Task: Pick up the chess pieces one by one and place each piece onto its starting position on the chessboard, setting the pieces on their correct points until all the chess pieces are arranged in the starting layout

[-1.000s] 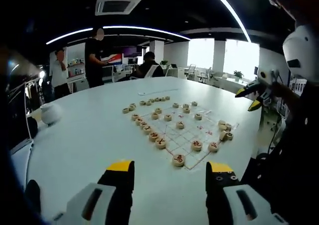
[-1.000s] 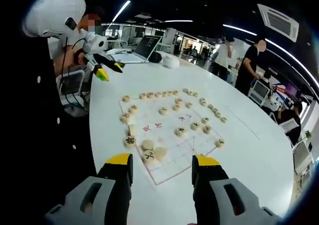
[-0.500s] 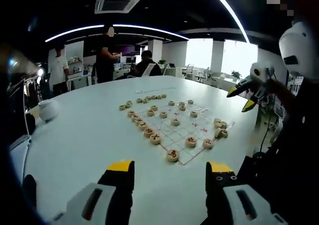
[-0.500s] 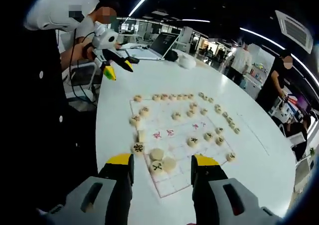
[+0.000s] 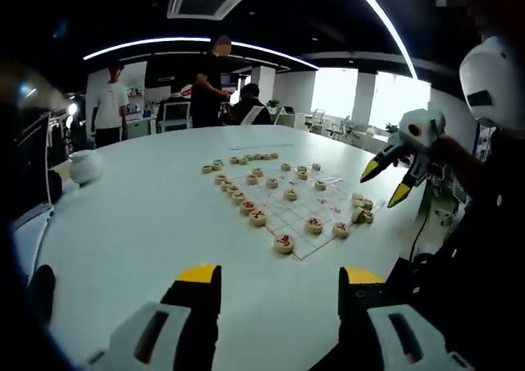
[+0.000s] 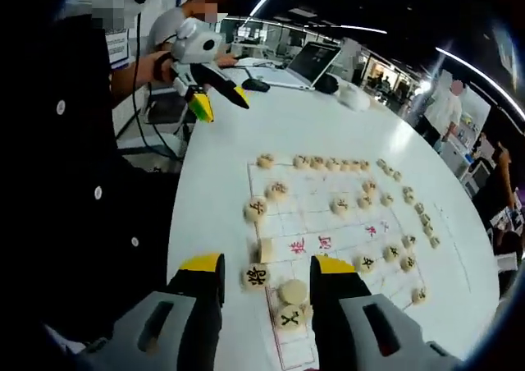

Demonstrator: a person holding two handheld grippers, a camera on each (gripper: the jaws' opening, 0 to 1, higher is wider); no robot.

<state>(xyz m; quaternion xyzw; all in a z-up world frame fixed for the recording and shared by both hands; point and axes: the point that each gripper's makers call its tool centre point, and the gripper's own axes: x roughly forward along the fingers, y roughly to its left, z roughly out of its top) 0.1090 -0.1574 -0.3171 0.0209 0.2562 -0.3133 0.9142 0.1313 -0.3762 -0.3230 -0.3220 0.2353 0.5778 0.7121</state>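
A paper chessboard lies on the white table with round wooden pieces along its edges and a few inside. My left gripper hovers open and empty, well short of the board. My right gripper is open over the board's near corner. A black-marked piece, a blank-faced piece and another marked piece show between its jaws, none of them gripped. The right gripper hangs open above that cluster. The left gripper shows open beyond the table edge.
A laptop and a small white round object sit at the table's far end; the same round object is at left. Several people stand behind the table. The table edge runs close to the right gripper's left jaw.
The right gripper has come lower and closer to the corner cluster, which now sits between its jaws. The left gripper's view shifted slightly. Both stay open.
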